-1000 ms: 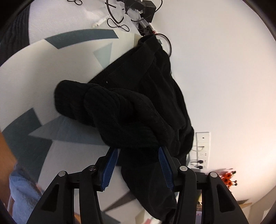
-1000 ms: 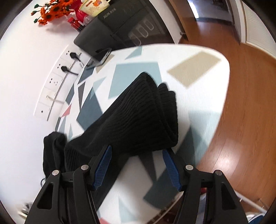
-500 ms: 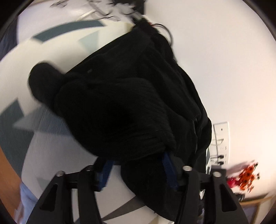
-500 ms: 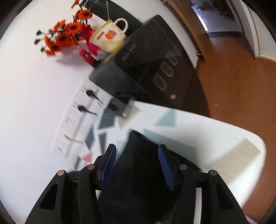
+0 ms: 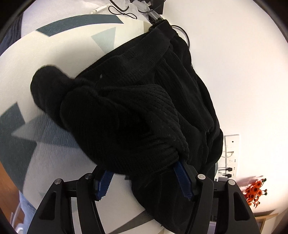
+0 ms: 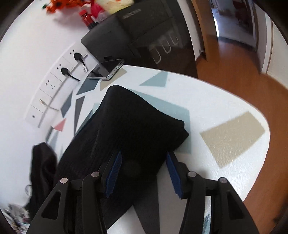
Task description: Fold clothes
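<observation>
Black ribbed-knit garment (image 5: 136, 115) lies bunched on white table with grey geometric patches (image 6: 225, 108), by the wall. Left gripper (image 5: 144, 177): jaws apart, knit fold draped between pads, not pinched. Right gripper (image 6: 144, 172): jaws closing, fabric between pads, gap visible.

Bright, even light; fisheye-warped edges, slight motion blur

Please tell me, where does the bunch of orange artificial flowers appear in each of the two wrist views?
Left wrist view: the bunch of orange artificial flowers is at the lower right edge, against the white wall.
Right wrist view: it is at the top left edge, blurred.
Shared landmark: the white wall socket strip with black plugs.
</observation>
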The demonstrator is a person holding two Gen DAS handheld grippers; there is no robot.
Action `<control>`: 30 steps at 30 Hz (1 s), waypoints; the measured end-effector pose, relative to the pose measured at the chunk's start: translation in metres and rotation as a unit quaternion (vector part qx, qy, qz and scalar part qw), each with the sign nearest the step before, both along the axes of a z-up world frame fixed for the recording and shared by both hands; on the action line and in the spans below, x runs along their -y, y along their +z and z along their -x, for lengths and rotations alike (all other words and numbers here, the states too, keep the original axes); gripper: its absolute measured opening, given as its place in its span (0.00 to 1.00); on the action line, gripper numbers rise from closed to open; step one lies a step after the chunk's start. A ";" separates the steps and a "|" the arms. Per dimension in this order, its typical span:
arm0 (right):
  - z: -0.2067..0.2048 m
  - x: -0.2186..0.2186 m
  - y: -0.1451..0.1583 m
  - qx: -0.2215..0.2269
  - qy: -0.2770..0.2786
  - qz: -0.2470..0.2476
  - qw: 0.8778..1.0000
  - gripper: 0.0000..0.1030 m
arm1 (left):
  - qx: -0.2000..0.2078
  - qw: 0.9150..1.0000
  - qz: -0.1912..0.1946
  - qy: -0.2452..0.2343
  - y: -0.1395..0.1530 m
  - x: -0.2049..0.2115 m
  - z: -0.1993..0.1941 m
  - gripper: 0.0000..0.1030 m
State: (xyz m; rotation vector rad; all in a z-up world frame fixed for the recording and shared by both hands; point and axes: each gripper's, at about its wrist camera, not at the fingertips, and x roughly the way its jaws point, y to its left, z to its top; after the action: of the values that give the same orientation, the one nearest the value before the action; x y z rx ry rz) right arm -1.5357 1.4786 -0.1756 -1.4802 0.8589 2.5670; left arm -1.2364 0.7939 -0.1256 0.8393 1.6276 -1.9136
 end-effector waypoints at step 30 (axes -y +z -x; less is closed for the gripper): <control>-0.053 0.184 0.063 -0.064 0.226 -0.191 0.953 0.48 | -0.090 0.988 -0.123 0.023 -0.022 -0.005 -0.114 0.46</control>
State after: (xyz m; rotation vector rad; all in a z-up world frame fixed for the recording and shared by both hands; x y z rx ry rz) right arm -1.4830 1.2944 -0.1122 -1.5359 -0.0018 2.9393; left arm -1.1221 0.7987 -0.1480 0.7307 2.0063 -1.8248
